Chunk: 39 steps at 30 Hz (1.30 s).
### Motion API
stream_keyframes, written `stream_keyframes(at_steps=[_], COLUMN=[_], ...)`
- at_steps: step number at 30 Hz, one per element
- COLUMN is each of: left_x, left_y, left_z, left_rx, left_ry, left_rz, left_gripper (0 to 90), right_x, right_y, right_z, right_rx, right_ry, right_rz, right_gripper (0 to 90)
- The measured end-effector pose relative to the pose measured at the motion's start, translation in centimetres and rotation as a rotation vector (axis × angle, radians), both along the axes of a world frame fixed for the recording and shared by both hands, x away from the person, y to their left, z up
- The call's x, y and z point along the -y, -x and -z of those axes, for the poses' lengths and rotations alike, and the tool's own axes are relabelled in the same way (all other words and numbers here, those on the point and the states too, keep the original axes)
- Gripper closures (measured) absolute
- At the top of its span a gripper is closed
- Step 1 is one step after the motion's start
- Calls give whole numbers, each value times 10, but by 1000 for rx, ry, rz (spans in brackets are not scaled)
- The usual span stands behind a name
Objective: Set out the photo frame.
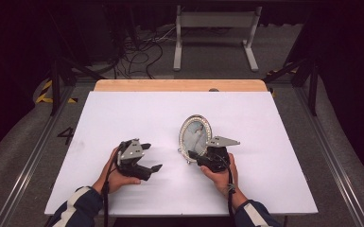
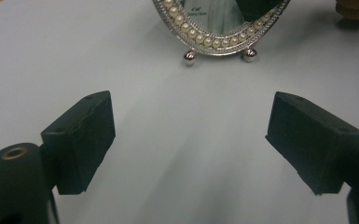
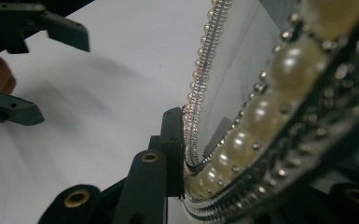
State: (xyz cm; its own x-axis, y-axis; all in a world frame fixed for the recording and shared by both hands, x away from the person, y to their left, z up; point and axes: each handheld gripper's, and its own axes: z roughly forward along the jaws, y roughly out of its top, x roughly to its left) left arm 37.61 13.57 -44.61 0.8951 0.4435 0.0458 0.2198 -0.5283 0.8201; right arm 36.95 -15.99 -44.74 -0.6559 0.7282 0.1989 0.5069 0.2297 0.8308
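We are holding the left gripper [image 1: 152, 157] low over the white table [image 1: 123, 113], left of centre and near the front edge, with our left hand [image 1: 116, 177] wrapped around its body. Its jaws are standing wide apart with nothing between them; in the left gripper view they are rising from the bottom corners with bare tabletop in the gap. They are pointing toward the oval picture frame [image 1: 195, 136], which is standing apart from them.

Moving to the middle, we are seeing the frame standing upright on the table, a little right of centre. In the left gripper view its lower edge [image 2: 217, 28] is showing a silver rim lined with pearls and two small ball feet [image 2: 189, 56] resting on the surface.

Further right, we are holding the right gripper [image 1: 195, 156] in our right hand [image 1: 224, 174], just beside the frame at its lower right. Its jaws are standing narrow and are closing on the frame's lower rim: in the right gripper view one black jaw is lying against the pearled edge [image 3: 261, 116], and the rim is running down between the jaws. The far jaw is mostly hidden behind the rim, so we cannot tell how firmly it is pressing. The left gripper [image 3: 32, 60] is appearing in that view at the upper left, open.
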Motion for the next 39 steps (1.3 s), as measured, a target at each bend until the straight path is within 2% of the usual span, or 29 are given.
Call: stream_keyframes(at_steps=[2, 4, 6, 8, 10, 13, 15, 18, 20, 22, 24, 27, 28, 31, 33, 39], left_x=[15, 27, 36, 41, 46, 48, 50, 52, 55, 56, 58, 59, 60, 63, 66, 67], left_y=[-9, -16, -23, -29, -34, -39, -44, -47, -49, -50, -52, -54, -54, -56, -56, -57], left_z=[0, -1, 0, -1, -1, -1, -1, -1, 0, 0, 0, -1, -1, -3, -4, -4], left_rx=[-9, -6, -26, -23, -36, -44, -50, -40, -46, -42, -45, -47, -51, -53, -42, -52], left_ry=[-24, -30, -20, -17, -9, 19, 48, 55, 52, 47, 55, 68, 77, 94, 96, 111], left_rz=[48, 65, 75, 83, 92, 85, 80, 67, 56, 49, 44, 44, 45, 55, 43, 32], left_gripper=[123, 123, 118, 117, 122, 121, 121, 129, 149, 149, 151, 151, 155, 189, 223, 260], right_x=[1, 1, 1, 1, 0, -1, -2, -2, -1, 0, 5, 8, 10, 14, 16, 23], right_y=[-2, -3, -5, -6, -6, -7, -6, -3, 3, 4, 15, 20, 23, 28, 30, 38], right_z=[-1, -1, -2, -3, -3, -4, -5, -8, -11, -12, -16, -18, -18, -19, -18, -24], right_rx=[-3, -5, -11, -7, 2, 9, 30, 41, 60, 60, 80, 91, 104, 123, 127, 191], right_ry=[9, 14, 16, 28, 35, 46, 60, 46, 71, 73, 74, 69, 64, 46, 35, -20], right_rz=[-15, -27, -37, -46, -55, -61, -49, -62, -41, -38, -26, -15, 1, 27, 39, 101], right_gripper=[766, 766, 767, 768, 769, 754, 594, 567, 480, 460, 439, 461, 513, 571, 579, 623])
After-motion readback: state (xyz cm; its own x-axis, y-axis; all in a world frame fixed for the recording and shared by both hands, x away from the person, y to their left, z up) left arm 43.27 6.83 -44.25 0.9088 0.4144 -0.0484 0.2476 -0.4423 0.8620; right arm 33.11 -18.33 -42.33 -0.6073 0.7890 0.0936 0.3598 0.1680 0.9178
